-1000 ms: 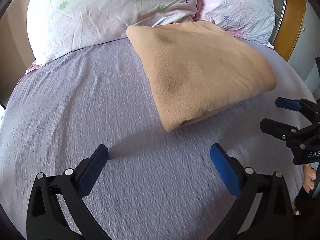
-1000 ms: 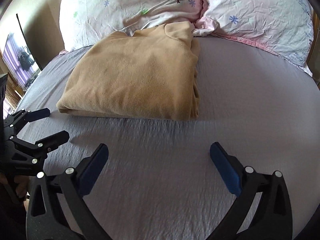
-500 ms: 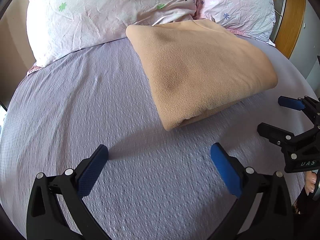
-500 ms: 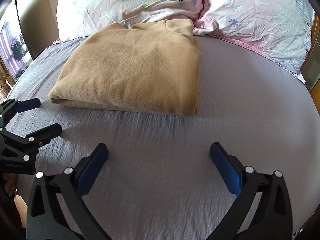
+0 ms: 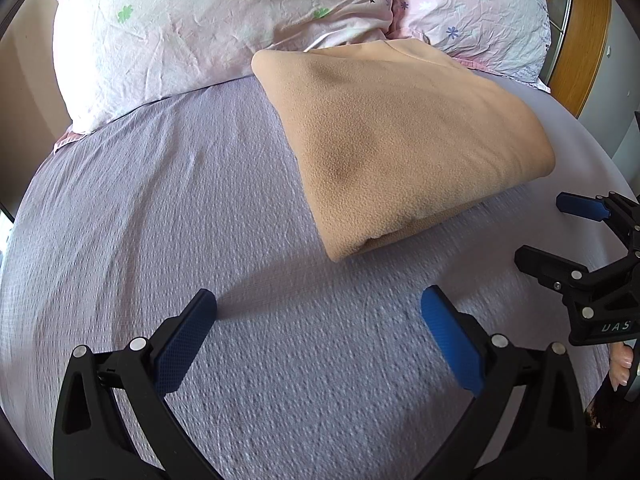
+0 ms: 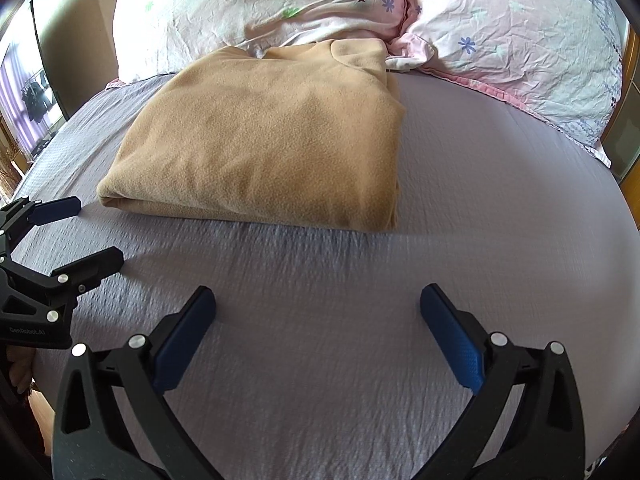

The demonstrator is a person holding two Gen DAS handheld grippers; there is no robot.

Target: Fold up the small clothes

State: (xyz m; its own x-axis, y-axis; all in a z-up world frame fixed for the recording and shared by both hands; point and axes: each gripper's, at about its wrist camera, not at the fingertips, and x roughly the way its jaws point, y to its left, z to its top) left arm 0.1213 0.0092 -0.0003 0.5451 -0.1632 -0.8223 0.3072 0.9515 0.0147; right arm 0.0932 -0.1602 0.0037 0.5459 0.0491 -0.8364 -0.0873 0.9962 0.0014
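A tan fleece garment [image 5: 404,140] lies folded in a flat rectangle on the lilac bedsheet [image 5: 160,220], its far end against the pillows. It also shows in the right wrist view [image 6: 264,136]. My left gripper [image 5: 318,320] is open and empty over the bare sheet, short of the garment's near left corner. It also shows at the left edge of the right wrist view [image 6: 76,236]. My right gripper [image 6: 318,320] is open and empty over the sheet in front of the garment. It also shows at the right edge of the left wrist view [image 5: 540,228].
Two pale floral pillows [image 6: 264,8] [image 6: 520,40] lie across the head of the bed. A wooden headboard or frame [image 5: 580,32] stands at the far right. A window with purple curtains [image 6: 24,100] is at the far left. Bare sheet surrounds the garment.
Both grippers have drawn slightly back and shifted, so the garment sits a little farther off in both views. The garment itself has not moved. Both grippers stay open.
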